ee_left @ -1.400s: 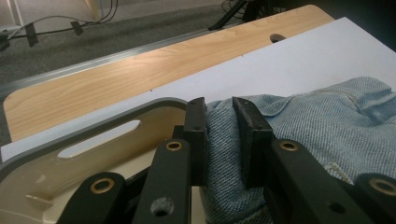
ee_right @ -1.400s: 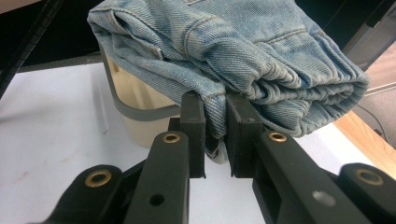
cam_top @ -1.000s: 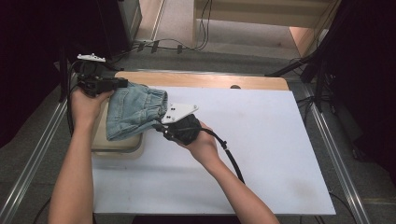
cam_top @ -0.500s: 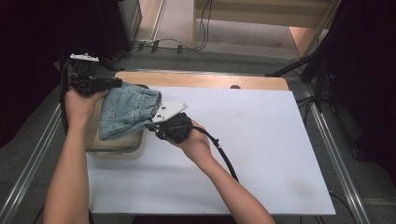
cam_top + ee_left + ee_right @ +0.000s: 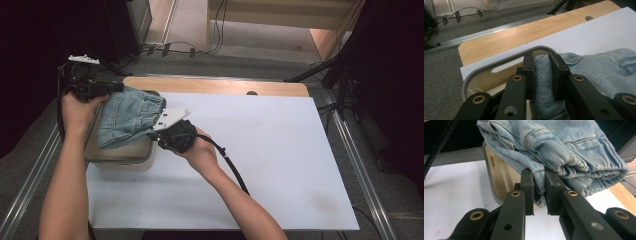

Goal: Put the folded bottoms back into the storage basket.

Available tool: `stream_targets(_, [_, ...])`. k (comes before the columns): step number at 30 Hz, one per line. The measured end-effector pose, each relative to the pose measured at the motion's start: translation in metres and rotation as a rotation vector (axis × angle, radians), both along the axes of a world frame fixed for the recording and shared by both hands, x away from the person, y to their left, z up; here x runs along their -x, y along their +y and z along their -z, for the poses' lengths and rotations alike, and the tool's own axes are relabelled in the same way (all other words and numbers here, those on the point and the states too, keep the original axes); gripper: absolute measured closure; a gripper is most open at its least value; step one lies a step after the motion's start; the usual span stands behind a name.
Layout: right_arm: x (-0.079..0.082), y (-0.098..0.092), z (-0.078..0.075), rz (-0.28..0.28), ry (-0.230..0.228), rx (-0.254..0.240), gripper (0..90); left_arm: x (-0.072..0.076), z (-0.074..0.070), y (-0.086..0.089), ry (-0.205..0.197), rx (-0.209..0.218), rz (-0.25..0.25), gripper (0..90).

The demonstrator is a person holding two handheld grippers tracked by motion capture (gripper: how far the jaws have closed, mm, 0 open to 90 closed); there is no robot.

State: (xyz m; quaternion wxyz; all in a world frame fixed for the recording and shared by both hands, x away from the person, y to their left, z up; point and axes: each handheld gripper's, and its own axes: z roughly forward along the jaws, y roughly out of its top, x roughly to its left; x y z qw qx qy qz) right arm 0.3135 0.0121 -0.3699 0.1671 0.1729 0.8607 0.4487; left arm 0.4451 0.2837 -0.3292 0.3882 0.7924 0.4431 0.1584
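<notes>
Folded light-blue denim jeans (image 5: 127, 117) hang over a beige tray with a grey rim (image 5: 120, 159) at the table's left edge. My left gripper (image 5: 102, 89) is shut on the jeans' far left corner; its jaws pinch a fold of denim (image 5: 542, 72) above the tray's rim (image 5: 499, 61). My right gripper (image 5: 156, 136) is shut on the jeans' near right edge, with denim (image 5: 564, 147) bunched between its jaws above the tray's wall (image 5: 489, 182). The jeans (image 5: 539, 185) are held a little above the tray.
A white board (image 5: 260, 150) covers the wooden table (image 5: 220, 86); to the right of the tray it is bare. A cable (image 5: 232, 167) trails from my right gripper along the forearm. Metal rails (image 5: 360, 165) run along both table sides. Cables (image 5: 185, 50) lie on the floor behind.
Both grippers have carried the jeans leftward and slightly forward, so the denim now sits more fully over the tray. Both grips stay shut on the cloth.
</notes>
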Motion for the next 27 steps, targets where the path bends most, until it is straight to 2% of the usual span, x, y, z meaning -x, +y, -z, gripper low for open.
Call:
stream_targets(4, [-0.002,0.005,-0.001,-0.002,0.005,-0.001,77.3,0.000,0.000,0.004,0.001,-0.017,-0.006,77.5])
stream_targets(17, [-0.002,0.025,0.000,-0.023,0.010,0.032,77.2,-0.002,0.002,0.011,-0.020,-0.024,-0.015,77.4])
stream_targets(27, [-0.003,0.039,0.004,-0.034,0.012,0.067,77.2,-0.003,0.006,0.015,-0.015,-0.043,-0.014,77.4])
